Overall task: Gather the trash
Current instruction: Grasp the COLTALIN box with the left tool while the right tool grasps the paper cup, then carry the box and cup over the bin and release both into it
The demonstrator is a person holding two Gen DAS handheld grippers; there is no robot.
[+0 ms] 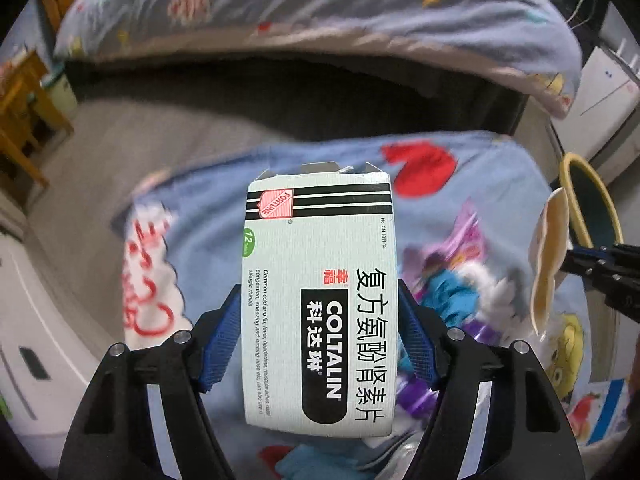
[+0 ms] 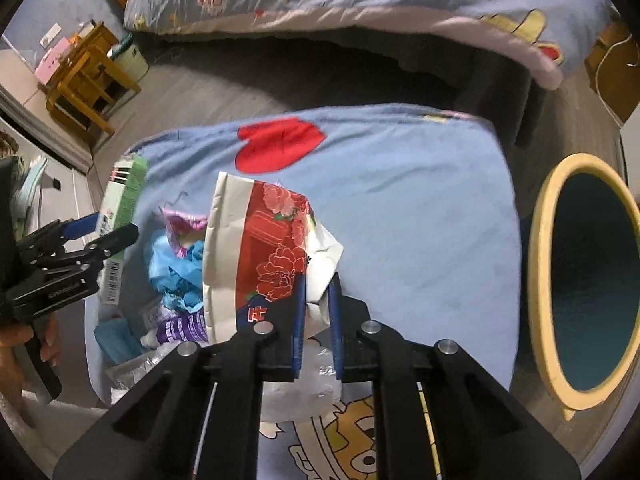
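blue blanket [image 2: 400,220] | L tool [image 1: 320,320] grips box [image 1: 320,300] | R tool [image 2: 318,312] pinches carton [image 2: 256,248] | bin [image 2: 588,280] rt edge

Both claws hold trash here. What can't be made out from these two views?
- Left wrist view: the litter under the medicine box is hidden by it and by the left claw.
- Right wrist view: the bin bottom is too dark to see.
- Right wrist view: the pile left of the red paper bag is blurred.

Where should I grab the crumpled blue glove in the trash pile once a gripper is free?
Probably the raised bunched fold at the top of the blue glove, coming from above, fingers straddling the ridge. It lies crumpled on the blanket among wrappers, beside the purple packet, so a side approach would likely snag neighbours.
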